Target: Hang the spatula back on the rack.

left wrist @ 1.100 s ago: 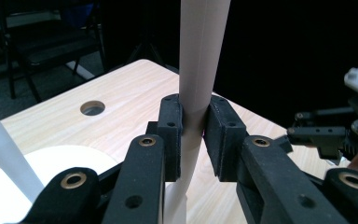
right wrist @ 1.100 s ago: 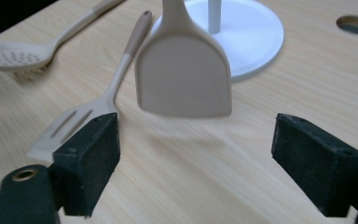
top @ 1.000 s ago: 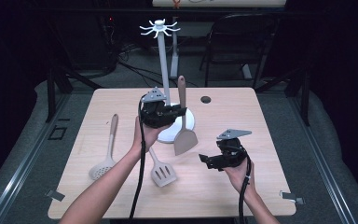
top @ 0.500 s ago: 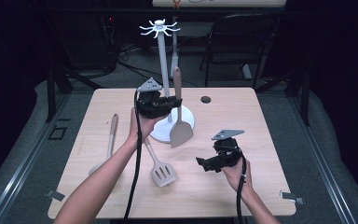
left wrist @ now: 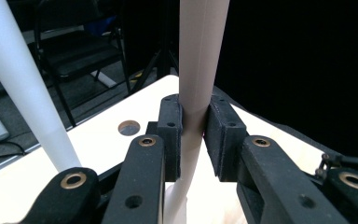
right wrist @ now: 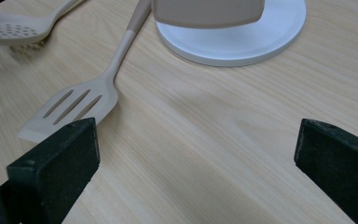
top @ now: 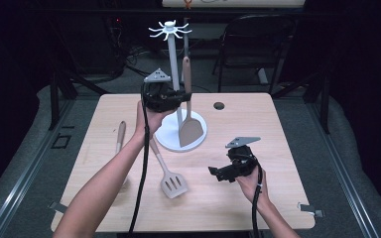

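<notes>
Beige silicone and pale wood set the scene as the left gripper [top: 171, 96] clamps the handle of a solid spatula [top: 190, 130], its black pads [left wrist: 170, 135] pressed on either side of the shaft in the left gripper view. Held upright, the spatula hangs with its blade just above the round white base of a utensil stand [top: 171, 79], close beside the stand's pole and below the hooks at its top. On the wooden table [top: 258, 119], the right gripper [top: 220, 173] sits low near the front edge, its jaws spread wide with nothing between them. A slotted turner [top: 168, 176] lies flat between the two forearms, and a perforated spoon [right wrist: 14, 30] rests farther left.
</notes>
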A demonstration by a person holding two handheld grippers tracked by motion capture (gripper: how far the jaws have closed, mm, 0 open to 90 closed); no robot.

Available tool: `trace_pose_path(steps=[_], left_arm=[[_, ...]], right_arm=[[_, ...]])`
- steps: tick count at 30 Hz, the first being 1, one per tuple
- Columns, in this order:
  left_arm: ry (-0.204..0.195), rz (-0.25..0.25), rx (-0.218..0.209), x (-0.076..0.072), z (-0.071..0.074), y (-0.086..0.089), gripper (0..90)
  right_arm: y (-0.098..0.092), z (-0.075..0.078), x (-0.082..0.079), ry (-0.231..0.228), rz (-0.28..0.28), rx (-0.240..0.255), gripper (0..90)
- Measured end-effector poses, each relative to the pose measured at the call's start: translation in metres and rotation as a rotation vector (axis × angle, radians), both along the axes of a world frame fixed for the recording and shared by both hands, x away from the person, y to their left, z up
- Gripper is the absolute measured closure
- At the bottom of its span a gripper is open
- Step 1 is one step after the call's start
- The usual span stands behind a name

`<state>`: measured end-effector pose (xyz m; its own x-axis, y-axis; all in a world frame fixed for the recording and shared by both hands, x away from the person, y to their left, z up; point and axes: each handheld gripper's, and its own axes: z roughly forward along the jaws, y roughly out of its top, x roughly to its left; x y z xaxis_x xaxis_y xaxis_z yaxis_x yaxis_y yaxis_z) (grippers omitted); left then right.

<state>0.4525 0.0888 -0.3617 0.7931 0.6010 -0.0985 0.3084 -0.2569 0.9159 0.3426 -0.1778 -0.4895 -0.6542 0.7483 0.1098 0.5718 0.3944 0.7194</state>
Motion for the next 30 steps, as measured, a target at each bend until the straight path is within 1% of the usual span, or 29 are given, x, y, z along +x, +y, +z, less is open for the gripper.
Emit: trace_pose_path(steps=[4, 6, 9, 13, 15, 23, 30], left_arm=[[-0.011, 0.008, 0.001, 0.005, 0.008, -0.001, 76.8], [-0.02, 0.01, 0.012, 0.007, 0.014, -0.002, 76.8], [-0.027, 0.014, 0.015, 0.01, 0.019, -0.003, 76.7], [-0.028, 0.021, 0.02, 0.014, 0.027, -0.003, 76.7], [-0.029, 0.025, 0.013, 0.016, 0.03, -0.004, 76.7], [-0.025, 0.045, 0.019, 0.022, 0.037, -0.006, 76.7], [-0.01, 0.057, -0.006, 0.028, 0.039, -0.003, 76.7]], right_arm=[[0.0, -0.001, 0.001, 0.009, 0.012, 0.001, 0.0], [0.001, -0.001, 0.001, 0.02, 0.02, 0.0, 0.0], [0.002, -0.002, 0.001, 0.03, 0.024, 0.006, 0.0], [0.003, -0.002, 0.001, 0.026, 0.03, 0.006, 0.0], [0.003, -0.002, 0.001, 0.025, 0.031, 0.005, 0.0], [0.003, -0.003, 0.002, 0.036, 0.036, 0.001, 0.0], [0.004, -0.003, 0.002, 0.034, 0.04, -0.003, 0.0]])
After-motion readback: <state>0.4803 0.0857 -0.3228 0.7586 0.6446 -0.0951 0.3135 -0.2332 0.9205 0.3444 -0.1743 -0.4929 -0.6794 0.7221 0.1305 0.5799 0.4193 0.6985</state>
